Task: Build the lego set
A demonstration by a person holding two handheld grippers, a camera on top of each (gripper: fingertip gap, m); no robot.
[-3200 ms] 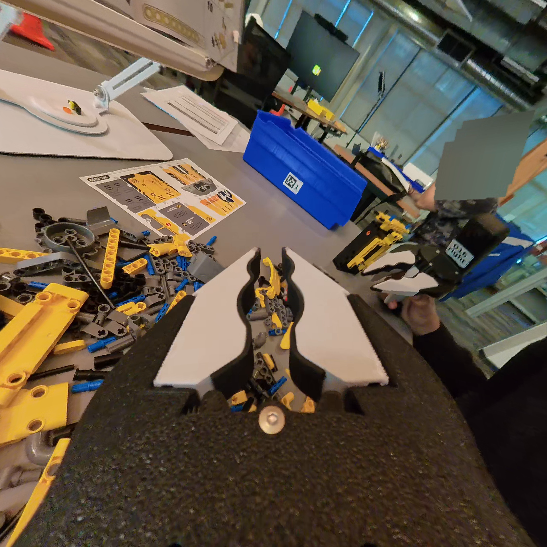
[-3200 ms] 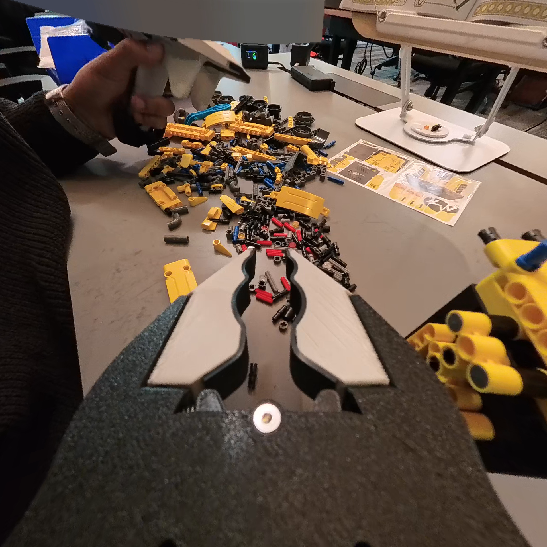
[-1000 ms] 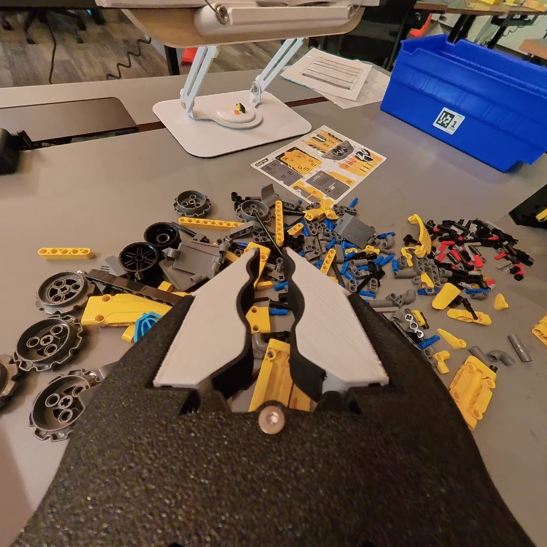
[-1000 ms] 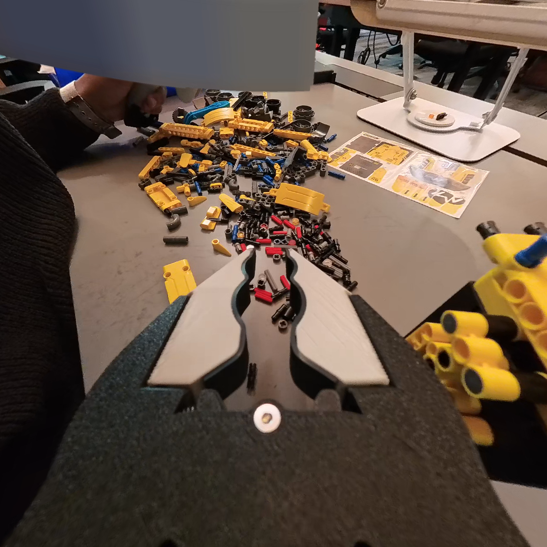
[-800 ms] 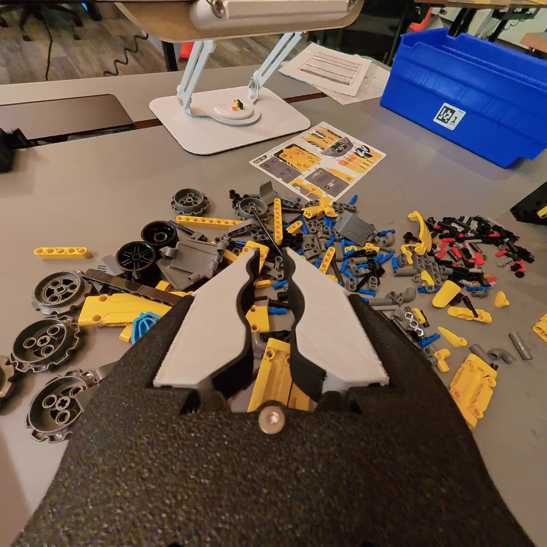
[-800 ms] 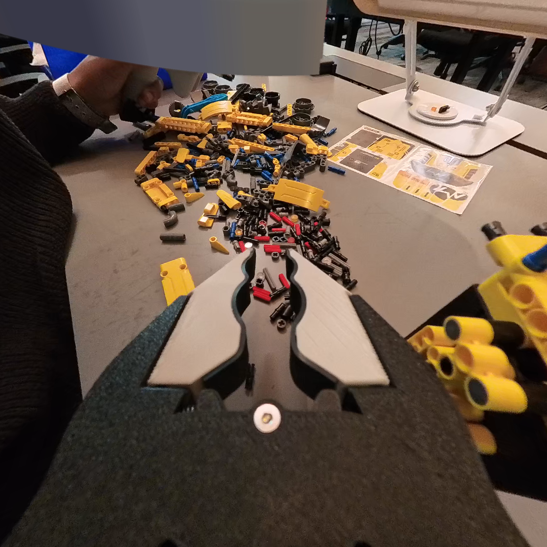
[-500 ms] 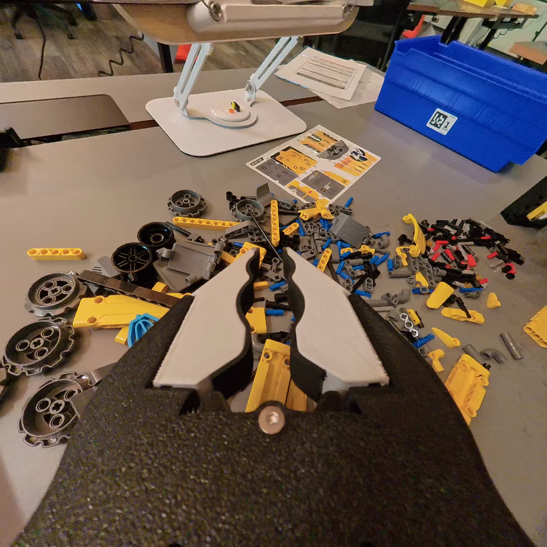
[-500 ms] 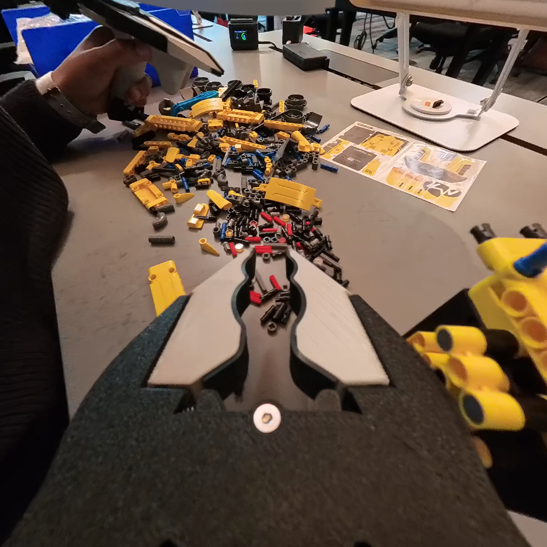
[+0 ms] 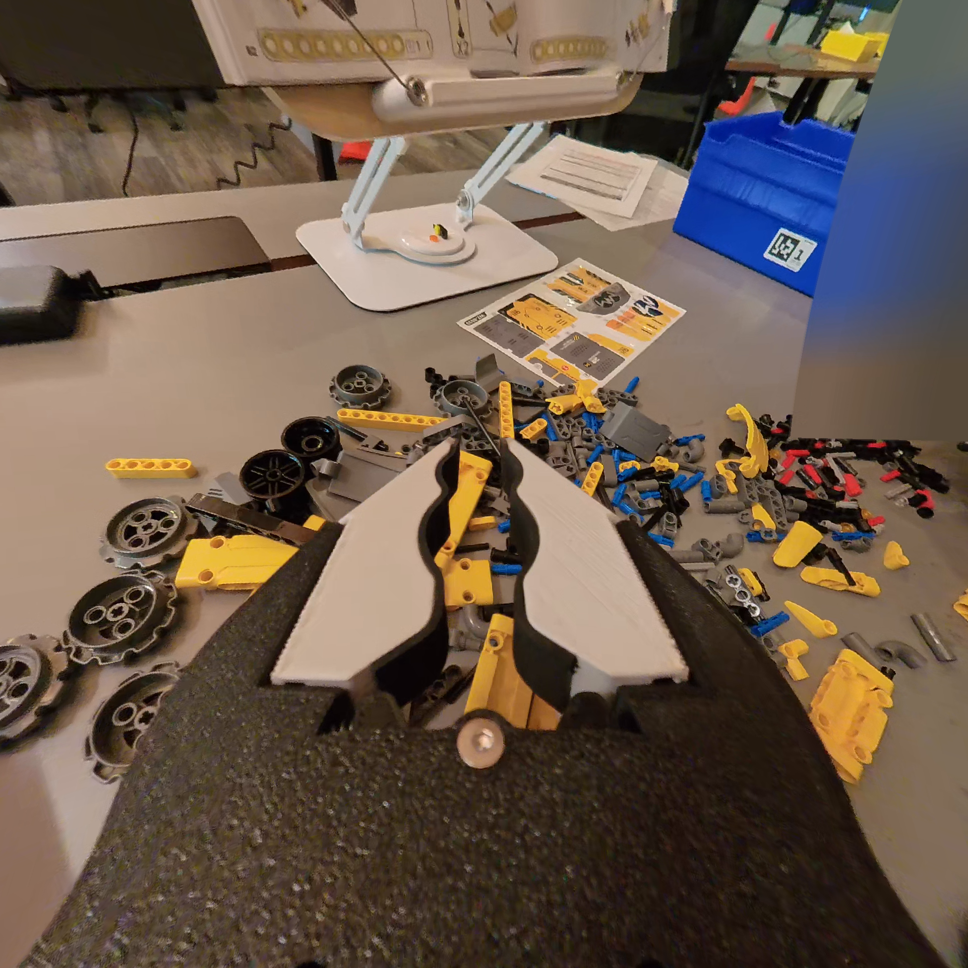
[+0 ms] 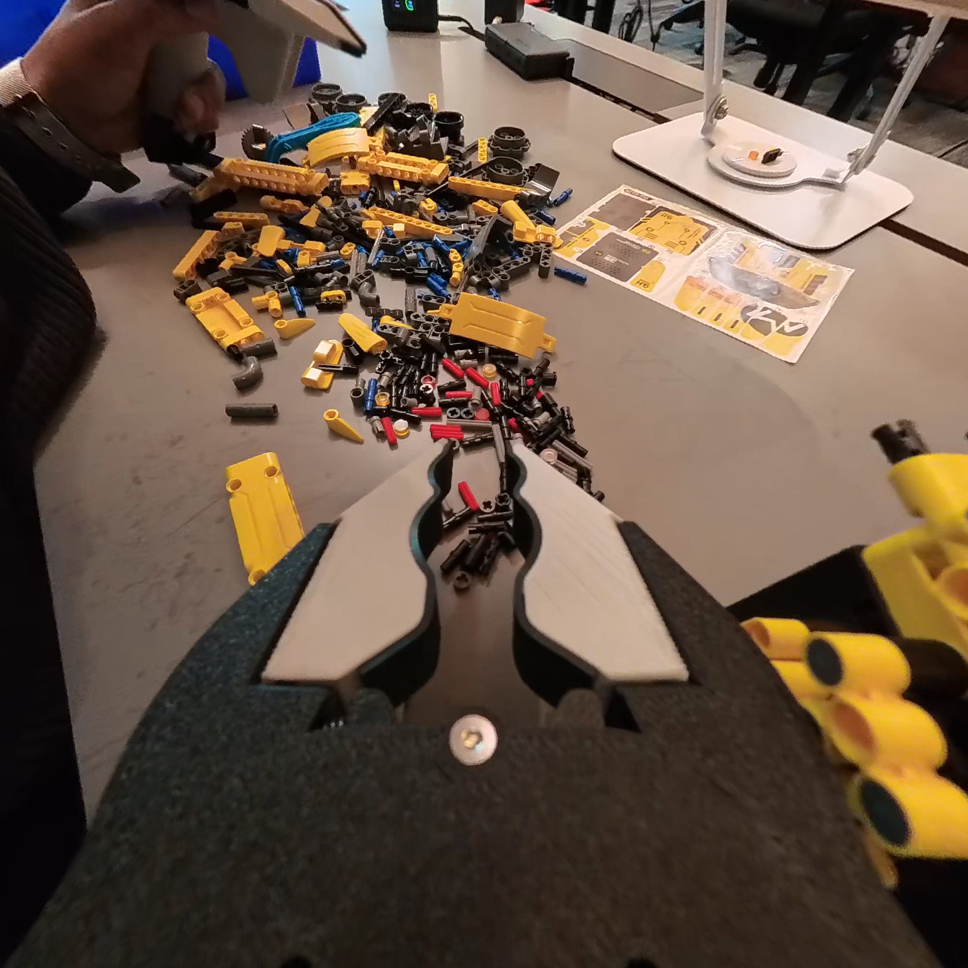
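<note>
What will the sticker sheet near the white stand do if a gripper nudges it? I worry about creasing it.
The sticker sheet lies flat and looks thin, so it will probably slide across the smooth grey table rather than resist. It would likely flop or bend if lifted by one edge. Its glossy look suggests the fingertips may slip.

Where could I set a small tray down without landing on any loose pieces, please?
Bare table lies left of the stand base, beyond the wheels. Another free patch sits between the sticker sheet and the yellow assembly. The parts pile between is crowded.
</note>
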